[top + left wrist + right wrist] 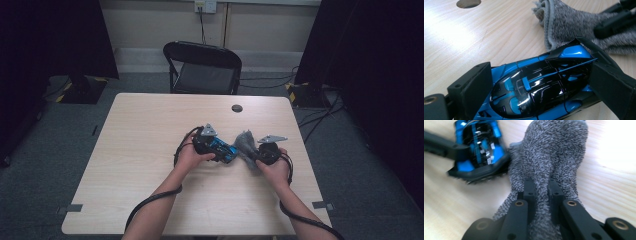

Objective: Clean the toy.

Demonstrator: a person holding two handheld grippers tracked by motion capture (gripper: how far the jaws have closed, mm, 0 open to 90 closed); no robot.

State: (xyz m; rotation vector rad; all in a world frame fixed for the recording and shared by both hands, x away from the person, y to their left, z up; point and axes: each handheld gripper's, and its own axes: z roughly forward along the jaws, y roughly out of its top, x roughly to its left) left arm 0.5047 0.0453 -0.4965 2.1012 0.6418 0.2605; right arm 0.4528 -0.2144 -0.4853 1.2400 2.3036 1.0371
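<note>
Your left gripper [226,151] holds the shiny blue and black toy car [223,149] on the light wooden table [140,150], a bit right of the middle. In the left gripper view its 2 black jaws press on the 2 long sides of the toy car [541,85], so the car is clamped across its width. The car lies flat on its wheels with its roof up. Its long line runs away from your left hand toward your right hand. I cannot tell which end is the nose.

Your right gripper [540,195] has its 2 jaws pinched close on the fuzzy grey cloth [549,157], with a fold of it between them. The cloth [246,144] sits just to the right of the car and touches its end. In the left gripper view the cloth [571,25] lies just past the far end of the car.
</note>
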